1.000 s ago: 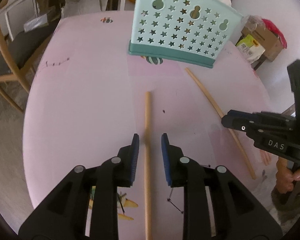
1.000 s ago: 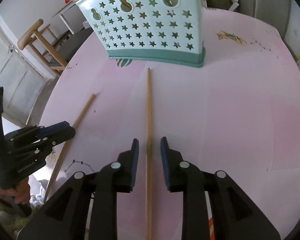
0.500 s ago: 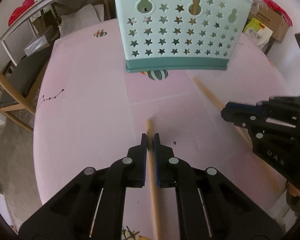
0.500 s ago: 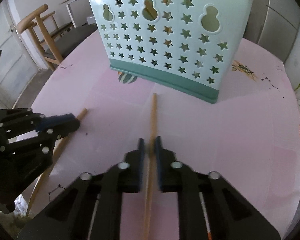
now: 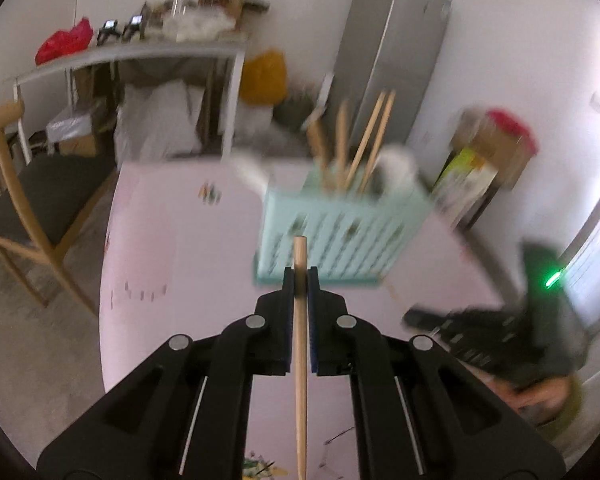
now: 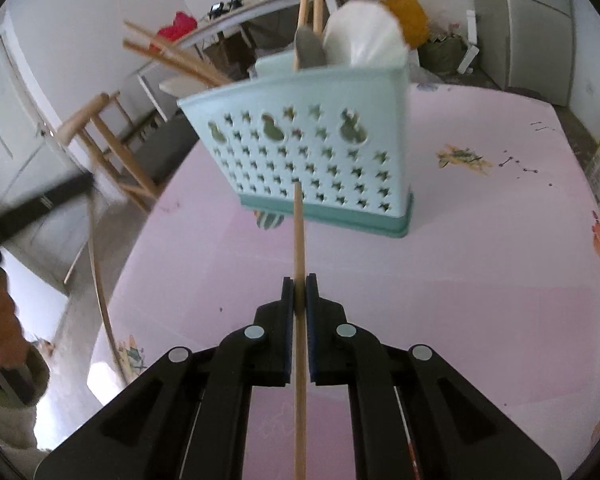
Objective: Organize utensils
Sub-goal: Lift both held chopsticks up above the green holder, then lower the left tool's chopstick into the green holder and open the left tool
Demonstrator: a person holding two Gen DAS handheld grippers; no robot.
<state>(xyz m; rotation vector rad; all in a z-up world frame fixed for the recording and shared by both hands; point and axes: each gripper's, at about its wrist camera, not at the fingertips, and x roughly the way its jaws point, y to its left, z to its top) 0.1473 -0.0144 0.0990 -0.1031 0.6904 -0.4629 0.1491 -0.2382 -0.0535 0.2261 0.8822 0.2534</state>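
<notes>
My left gripper is shut on a wooden chopstick and holds it above the pink table. The stick's tip points at the mint star-holed utensil basket. The left wrist view is blurred. My right gripper is shut on a second chopstick, which also points at the basket. Several chopsticks, a grey spoon and a white spoon stand in the basket. Each view shows the other gripper as a dark blur at its side: the right one and the left one.
A wooden chair stands left of the table, with a cluttered shelf and a grey fridge behind it. Cardboard boxes sit at the right. Printed stickers mark the tablecloth. A person's hand holds the left gripper.
Both grippers closed on the chopsticks that lay between their jaws and lifted them off the table. The left one rose more and tilted up toward the basket.
</notes>
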